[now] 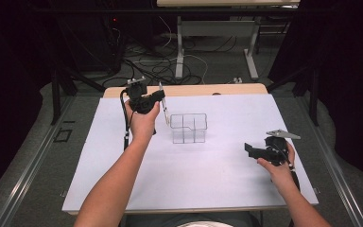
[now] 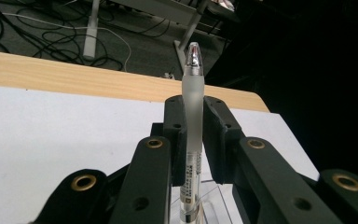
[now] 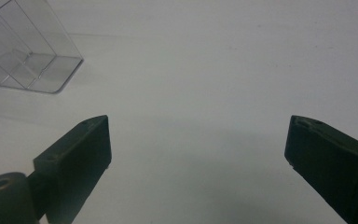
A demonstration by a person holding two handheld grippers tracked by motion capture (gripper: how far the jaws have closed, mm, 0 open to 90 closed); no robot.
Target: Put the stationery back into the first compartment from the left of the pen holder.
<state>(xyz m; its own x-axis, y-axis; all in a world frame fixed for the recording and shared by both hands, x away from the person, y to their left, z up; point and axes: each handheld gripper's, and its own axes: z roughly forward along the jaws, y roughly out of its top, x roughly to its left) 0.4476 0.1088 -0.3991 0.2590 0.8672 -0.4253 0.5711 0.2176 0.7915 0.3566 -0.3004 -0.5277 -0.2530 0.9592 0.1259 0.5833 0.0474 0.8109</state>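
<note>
My left tool (image 2: 189,135), clamped mid-barrel on a light, stiff, slippery frosted pen (image 2: 193,121), holds it at 10 o'clock of the clear organizer (image 1: 188,127), while my right tool (image 3: 198,154) rests with jaws apart above the surface (image 1: 208,175).

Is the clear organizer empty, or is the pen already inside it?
Empty. The clear organizer holds nothing; the pen is clamped in the left gripper, raised beside it.
</note>
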